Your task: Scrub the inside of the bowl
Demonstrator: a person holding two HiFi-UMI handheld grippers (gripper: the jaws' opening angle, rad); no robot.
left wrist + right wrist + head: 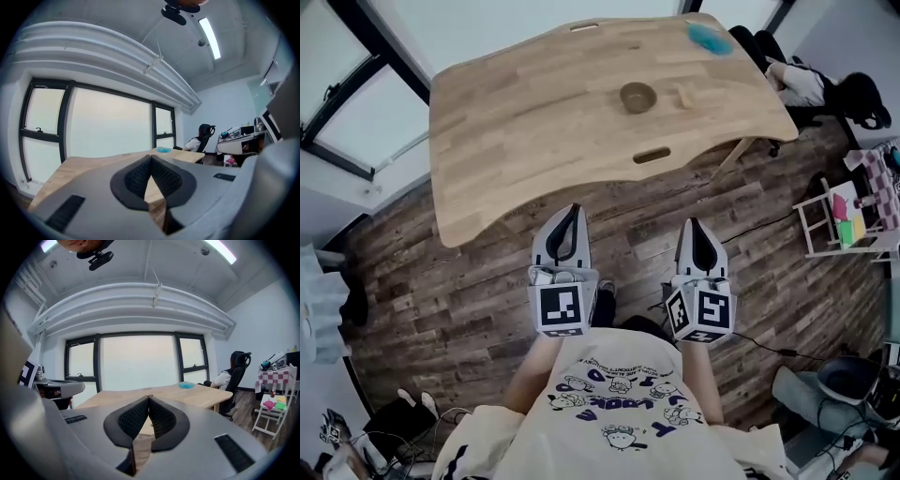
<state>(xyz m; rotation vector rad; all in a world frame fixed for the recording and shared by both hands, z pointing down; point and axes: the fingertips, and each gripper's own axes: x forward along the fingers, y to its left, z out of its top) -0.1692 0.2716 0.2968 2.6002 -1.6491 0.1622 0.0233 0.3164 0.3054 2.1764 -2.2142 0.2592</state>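
Far off, our curved wood table [516,141] bears a round brown bowl [637,97] and blue pad [709,38]; left gripper [573,210] and right gripper [692,223] are clenched, empty.

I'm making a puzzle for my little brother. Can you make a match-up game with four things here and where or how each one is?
Things:
1. bowl
2. blue thing
3. left gripper
4. white rack

Place or state:
A. far corner of the table
B. jaws shut
C. middle of the table
D. on the floor, right side

Pairs: 1-C, 2-A, 3-B, 4-D
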